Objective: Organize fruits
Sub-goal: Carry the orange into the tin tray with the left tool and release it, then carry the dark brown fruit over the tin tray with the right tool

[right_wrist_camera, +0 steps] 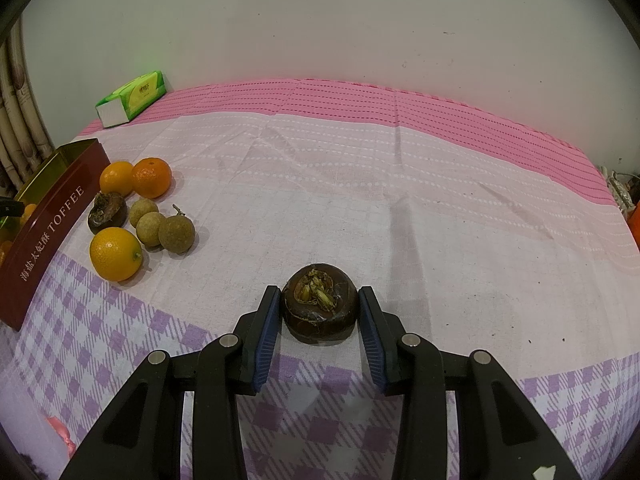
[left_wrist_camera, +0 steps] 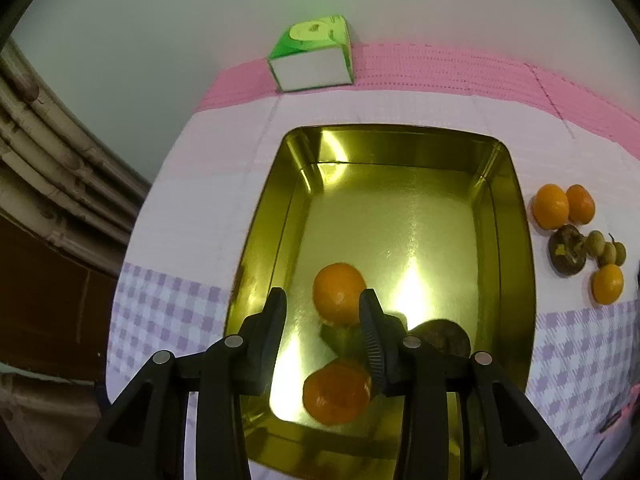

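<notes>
Right gripper: jaws spread, straddling a dark brown water chestnut that sits on the tablecloth. A narrow gap shows on each side; the pads are not yet touching it. Nothing is held.

Step in hand, as judged: closing on this chestnut to carry it to the toffee tin at far left. To do it well, the pads should meet the widest part of the body, below the ragged crown, and close gently; the skin looks smooth and glossy, so an off-centre pinch may squirt it out.

Appearance: squat, rounded, dark shiny brown, with a dry yellowish tuft on top, sitting crown up.

Left gripper: jaws apart, empty, hovering over the gold interior of the tin. An orange shows between the fingers, seemingly on the tin floor, with another orange and a dark fruit nearer the camera.

Loose pile beside the tin: three oranges, one chestnut, three longans. Tissue pack by the wall.
</notes>
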### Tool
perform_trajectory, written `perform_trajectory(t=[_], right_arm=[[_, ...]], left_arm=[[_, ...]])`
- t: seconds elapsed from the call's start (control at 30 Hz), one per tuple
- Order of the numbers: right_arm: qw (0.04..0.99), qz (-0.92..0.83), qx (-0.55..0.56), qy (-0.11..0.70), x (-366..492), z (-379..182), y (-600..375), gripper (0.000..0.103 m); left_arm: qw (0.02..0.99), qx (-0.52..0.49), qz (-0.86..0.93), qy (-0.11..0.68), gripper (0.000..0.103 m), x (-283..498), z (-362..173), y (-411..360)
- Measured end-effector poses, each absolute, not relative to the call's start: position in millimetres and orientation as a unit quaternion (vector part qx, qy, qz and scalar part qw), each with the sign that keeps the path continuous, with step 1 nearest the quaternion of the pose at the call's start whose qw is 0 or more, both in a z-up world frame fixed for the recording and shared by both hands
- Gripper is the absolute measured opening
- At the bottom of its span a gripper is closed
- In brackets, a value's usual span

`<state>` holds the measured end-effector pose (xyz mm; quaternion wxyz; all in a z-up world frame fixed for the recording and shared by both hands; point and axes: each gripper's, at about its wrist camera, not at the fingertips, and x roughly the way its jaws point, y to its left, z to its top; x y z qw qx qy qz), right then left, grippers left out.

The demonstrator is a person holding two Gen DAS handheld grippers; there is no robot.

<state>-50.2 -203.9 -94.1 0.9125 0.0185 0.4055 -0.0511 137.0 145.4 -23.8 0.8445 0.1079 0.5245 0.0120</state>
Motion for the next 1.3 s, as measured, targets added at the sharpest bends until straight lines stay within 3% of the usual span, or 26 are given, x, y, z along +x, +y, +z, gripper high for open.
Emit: perform_trajectory(t=[0.7,0.93,1.3], right_arm=[[0.904,-0.061,0.020,0.423,-36,-87,-196,0.035],[0.913,-0.037,0.014,0.406,-29,-56,-168,0.035],[0.912,0.144,-0.033,0.382,-15,-8,-24,0.035]], left_arm=[[0.861,0.050,0.060,0.503,0.065,87,-7,205],[0.866,0.031,0.074,0.494,0.067,79,-5,219],[0.872,-0.014,0.103,0.478,0.068,62,5,246]])
